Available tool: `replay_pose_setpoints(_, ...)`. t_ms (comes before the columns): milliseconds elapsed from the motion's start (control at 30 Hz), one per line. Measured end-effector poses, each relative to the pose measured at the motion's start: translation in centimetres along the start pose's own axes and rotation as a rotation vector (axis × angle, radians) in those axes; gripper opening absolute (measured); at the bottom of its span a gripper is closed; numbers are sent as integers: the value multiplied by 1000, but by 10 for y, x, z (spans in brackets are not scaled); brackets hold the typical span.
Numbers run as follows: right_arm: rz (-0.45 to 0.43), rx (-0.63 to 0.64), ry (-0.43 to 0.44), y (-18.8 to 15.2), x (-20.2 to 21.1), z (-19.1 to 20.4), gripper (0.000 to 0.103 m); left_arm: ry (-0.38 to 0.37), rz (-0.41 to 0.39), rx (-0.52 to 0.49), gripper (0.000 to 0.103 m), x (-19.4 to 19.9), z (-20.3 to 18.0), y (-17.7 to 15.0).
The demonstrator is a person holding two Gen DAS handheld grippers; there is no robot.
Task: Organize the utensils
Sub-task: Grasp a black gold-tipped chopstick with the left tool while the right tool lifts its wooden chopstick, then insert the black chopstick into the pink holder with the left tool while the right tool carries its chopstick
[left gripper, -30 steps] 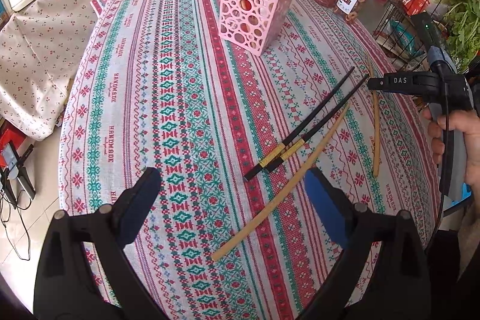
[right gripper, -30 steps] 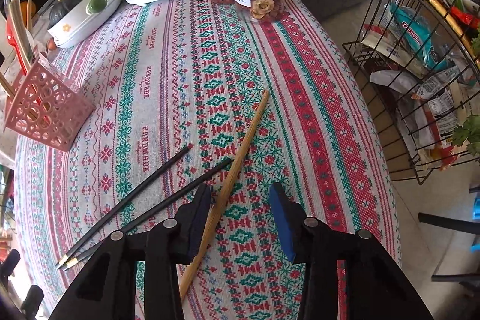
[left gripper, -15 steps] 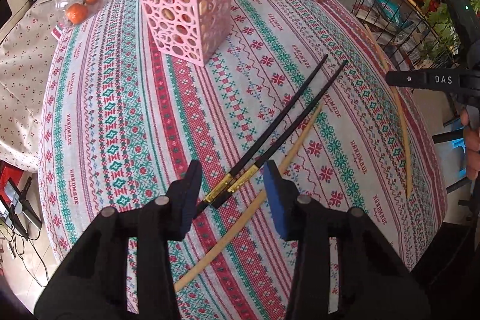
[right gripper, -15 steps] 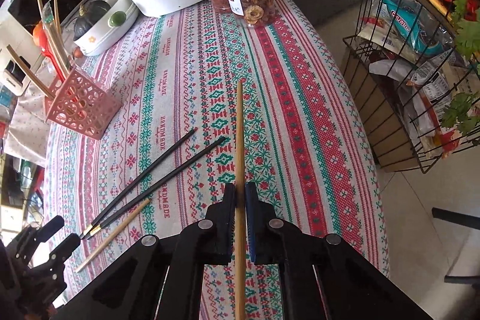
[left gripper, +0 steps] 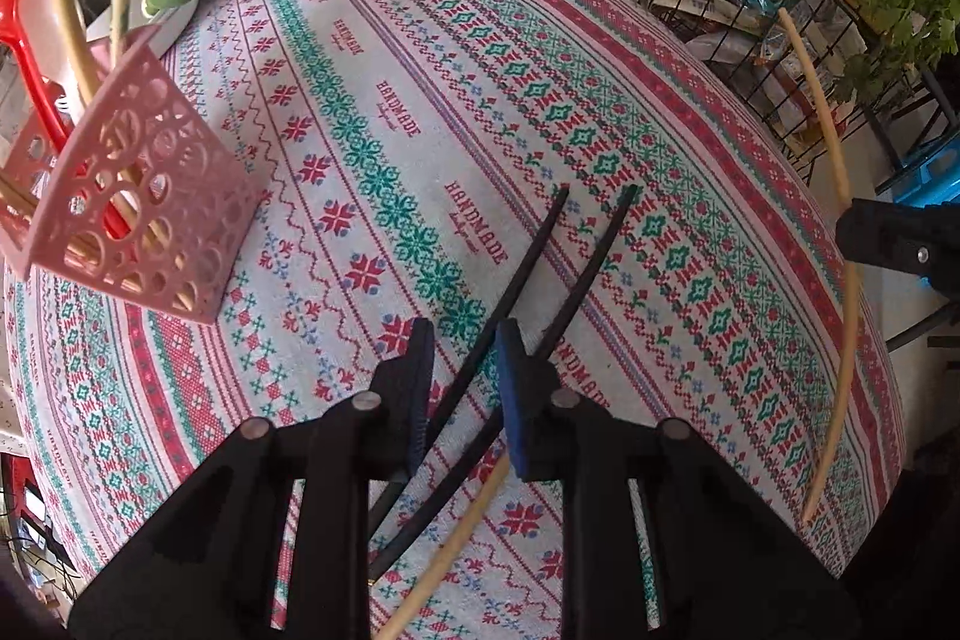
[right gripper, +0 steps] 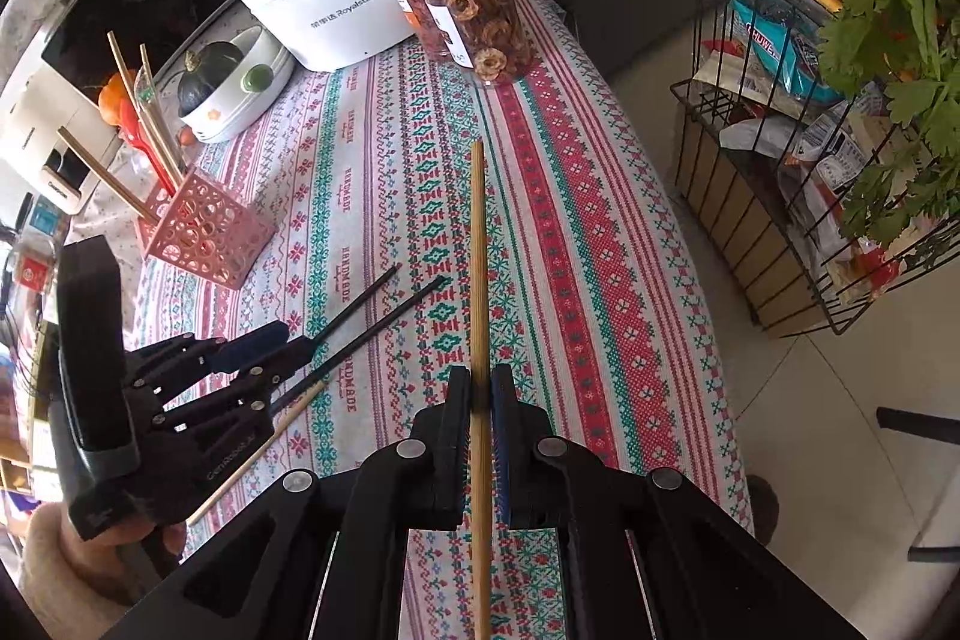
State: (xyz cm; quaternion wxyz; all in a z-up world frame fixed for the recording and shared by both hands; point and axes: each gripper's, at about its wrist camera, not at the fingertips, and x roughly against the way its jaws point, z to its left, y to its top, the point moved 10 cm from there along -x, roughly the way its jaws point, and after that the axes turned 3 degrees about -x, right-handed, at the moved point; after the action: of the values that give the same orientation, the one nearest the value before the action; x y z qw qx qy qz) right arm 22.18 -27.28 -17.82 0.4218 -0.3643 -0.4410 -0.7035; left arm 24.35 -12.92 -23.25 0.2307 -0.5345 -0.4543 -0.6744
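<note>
Two black chopsticks (left gripper: 528,280) lay on desk (left gripper: 372,112); my left hand-held gripper (left gripper: 462,388) had just been closing around one, pads apart from it. One bamboo chopstick (right gripper: 478,280) clamped in right hand-held gripper (right gripper: 480,418), another (left gripper: 456,538) on desk. One pink holder (left gripper: 138,184) nearby.

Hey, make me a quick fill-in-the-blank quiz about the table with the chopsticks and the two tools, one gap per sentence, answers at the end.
1. The right tool is shut on a light ____ chopstick.
2. The left tool is down over the two ____ chopsticks lying on the tablecloth.
3. The utensil holder with round holes is ____ in colour.
4. The white pot stands beside two clear ____ of dried food.

Answers: wooden; black; pink; jars
</note>
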Motion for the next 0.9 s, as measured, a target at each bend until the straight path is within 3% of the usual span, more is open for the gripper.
replay_pose_setpoints(200, -13, -16, 26, 2, 4, 4, 7, 16, -5, 31, 22, -8, 3, 12)
replay_pose_setpoints(267, -14, -14, 29, 2, 4, 7, 7, 26, 3, 16, 13, -8, 1, 14)
replay_pose_setpoints(367, -16, -15, 36, 0, 3, 11, 7, 81, 14, 2, 10, -5, 4, 8)
replay_pose_setpoints(467, -26, -22, 52, -1, 6, 16, 7, 85, -3, 25, 9, 7, 10, -1)
replay_pose_setpoints(667, -59, -13, 83, -5, 15, 30, 7, 92, -76, 65, 7, 47, 31, -15)
replay_pose_setpoints(900, -105, 23, 100, -13, 28, 53, 7, 105, -215, 118, 6, 114, 52, -39)
